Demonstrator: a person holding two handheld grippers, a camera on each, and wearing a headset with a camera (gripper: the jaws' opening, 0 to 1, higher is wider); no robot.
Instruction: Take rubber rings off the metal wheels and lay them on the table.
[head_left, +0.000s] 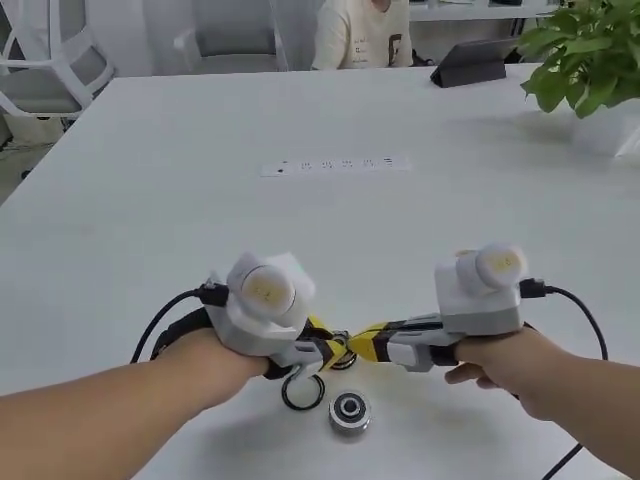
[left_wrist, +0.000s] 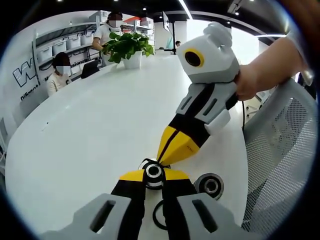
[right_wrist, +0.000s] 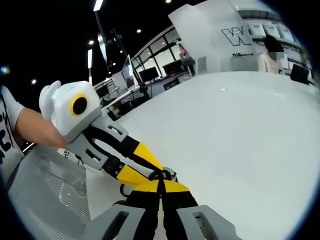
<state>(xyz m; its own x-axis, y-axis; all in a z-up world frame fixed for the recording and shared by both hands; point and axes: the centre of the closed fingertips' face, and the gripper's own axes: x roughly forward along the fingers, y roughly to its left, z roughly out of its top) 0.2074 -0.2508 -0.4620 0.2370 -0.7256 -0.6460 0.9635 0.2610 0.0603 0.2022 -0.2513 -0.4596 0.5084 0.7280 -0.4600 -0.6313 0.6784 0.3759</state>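
Above table (head_left: 200, 180) | left claw (left_wrist: 154, 177) clamps metal wheel (left_wrist: 153, 169) | right claw (right_wrist: 160, 183) nipped shut at its rim

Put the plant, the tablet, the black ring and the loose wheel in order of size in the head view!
Largest: plant.
Then: tablet.
Smallest: black ring and loose wheel, which look about alike, so I won't rank them. Both lie nearest the camera.
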